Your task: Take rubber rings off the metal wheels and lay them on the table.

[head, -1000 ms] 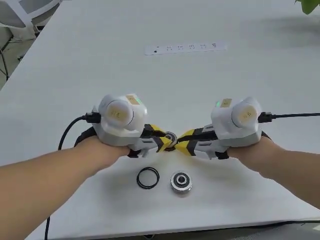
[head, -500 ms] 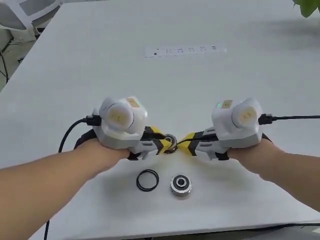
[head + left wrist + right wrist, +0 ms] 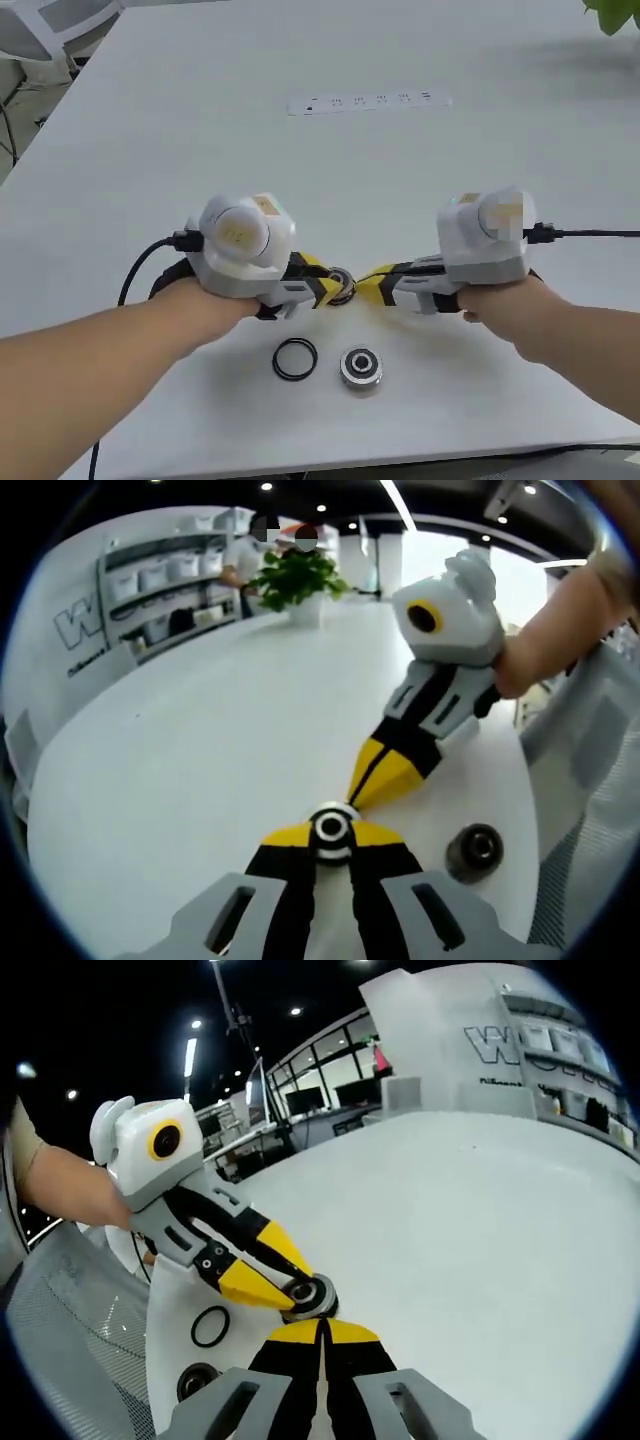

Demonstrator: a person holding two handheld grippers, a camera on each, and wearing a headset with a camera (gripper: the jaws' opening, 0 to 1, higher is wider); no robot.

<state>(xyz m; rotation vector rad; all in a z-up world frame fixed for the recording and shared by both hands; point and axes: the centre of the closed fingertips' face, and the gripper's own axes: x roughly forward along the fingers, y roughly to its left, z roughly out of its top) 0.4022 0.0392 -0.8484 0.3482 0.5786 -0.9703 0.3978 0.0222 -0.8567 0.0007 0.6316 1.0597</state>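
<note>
Left gripper clamps a wheel; right gripper (jaws together) touches it.

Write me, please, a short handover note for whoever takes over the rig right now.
Left claw: shut on a metal wheel.
Right claw: shut, tips at that wheel's rim; I cannot tell whether it has the ring.
Done: one rubber ring lies on the table beside a second wheel.
Left: pull the ring off the held wheel and lay it down.
</note>
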